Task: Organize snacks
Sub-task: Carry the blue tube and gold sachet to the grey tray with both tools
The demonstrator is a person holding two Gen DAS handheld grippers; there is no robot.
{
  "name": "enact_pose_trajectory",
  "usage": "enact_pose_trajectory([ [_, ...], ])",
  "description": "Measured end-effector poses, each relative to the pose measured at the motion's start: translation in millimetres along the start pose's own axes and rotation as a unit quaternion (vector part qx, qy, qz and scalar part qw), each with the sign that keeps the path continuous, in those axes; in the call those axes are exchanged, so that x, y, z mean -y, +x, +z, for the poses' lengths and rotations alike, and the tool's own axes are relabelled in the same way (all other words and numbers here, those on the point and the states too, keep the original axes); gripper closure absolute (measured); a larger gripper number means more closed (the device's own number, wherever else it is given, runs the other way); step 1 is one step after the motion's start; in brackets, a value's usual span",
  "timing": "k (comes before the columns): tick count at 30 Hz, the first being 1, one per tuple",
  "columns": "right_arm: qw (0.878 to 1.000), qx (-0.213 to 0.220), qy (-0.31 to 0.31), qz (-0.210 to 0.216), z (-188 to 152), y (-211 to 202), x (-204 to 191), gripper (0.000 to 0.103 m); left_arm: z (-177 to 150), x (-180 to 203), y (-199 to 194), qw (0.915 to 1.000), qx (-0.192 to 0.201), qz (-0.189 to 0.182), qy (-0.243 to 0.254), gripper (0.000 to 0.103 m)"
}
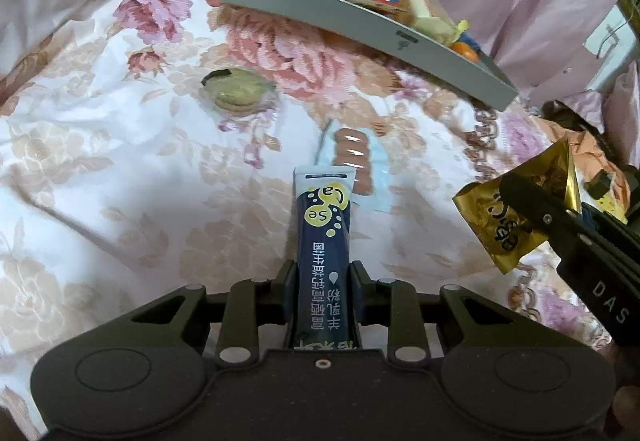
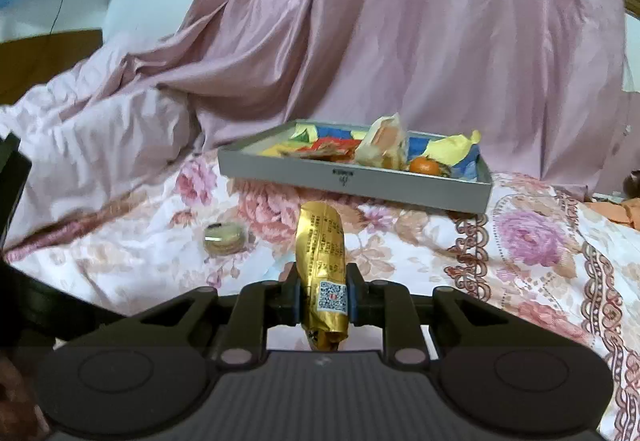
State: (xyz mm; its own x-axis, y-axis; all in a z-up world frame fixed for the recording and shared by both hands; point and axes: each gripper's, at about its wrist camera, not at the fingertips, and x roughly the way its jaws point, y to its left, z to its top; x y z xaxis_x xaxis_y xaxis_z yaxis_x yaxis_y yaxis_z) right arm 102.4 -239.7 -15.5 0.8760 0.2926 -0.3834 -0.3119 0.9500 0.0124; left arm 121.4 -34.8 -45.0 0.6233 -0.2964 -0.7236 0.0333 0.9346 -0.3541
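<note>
1. Snacks were held in both tongs: my left gripper (image 1: 323, 273) was clenched on a dark blue stick pack (image 1: 323, 237), and my right gripper (image 2: 322, 295) was clamped on a gold foil packet (image 2: 323, 261).
2. Both packs hung above the flowered bedspread (image 1: 120, 169), short of the grey tray (image 2: 400, 187) that lay farther back on the bed.
3. I judged the stick pack light and fairly stiff along its length; it was gripped low on its body, so the free end stuck out forward without drooping.
4. The gold packet looked light, crinkly and slick. I held it across the middle, near the printed code, which seemed a sound place, though foil could slide if the squeeze eased.
5. Still loose on the bedspread were a round green-wrapped snack (image 1: 236, 93) and a clear-wrapped row of brown pieces (image 1: 354, 165), the latter just beyond the stick pack's tip.
6. The tray already held mixed wrappers and a small orange fruit (image 2: 426, 165); it sat unevenly on the soft bedding, so I reckoned anything dropped onto its edge might tip it.
7. Behind it all lay pink sheets (image 2: 400, 41).
</note>
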Motion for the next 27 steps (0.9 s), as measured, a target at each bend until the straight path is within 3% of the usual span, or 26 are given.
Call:
enact_pose_trajectory([
  [19,0.998,0.045,0.044,-0.001,-1.4,-34.0,12.5,0.079,1.7,15.7,-43.6,0.9957,0.091,-0.008,-0.009,0.074],
  [27,0.996,0.074,0.042,0.006,8.2,-47.8,13.1,0.079,12.1,37.6,-57.0,0.9913,0.128,-0.032,0.002,0.074],
])
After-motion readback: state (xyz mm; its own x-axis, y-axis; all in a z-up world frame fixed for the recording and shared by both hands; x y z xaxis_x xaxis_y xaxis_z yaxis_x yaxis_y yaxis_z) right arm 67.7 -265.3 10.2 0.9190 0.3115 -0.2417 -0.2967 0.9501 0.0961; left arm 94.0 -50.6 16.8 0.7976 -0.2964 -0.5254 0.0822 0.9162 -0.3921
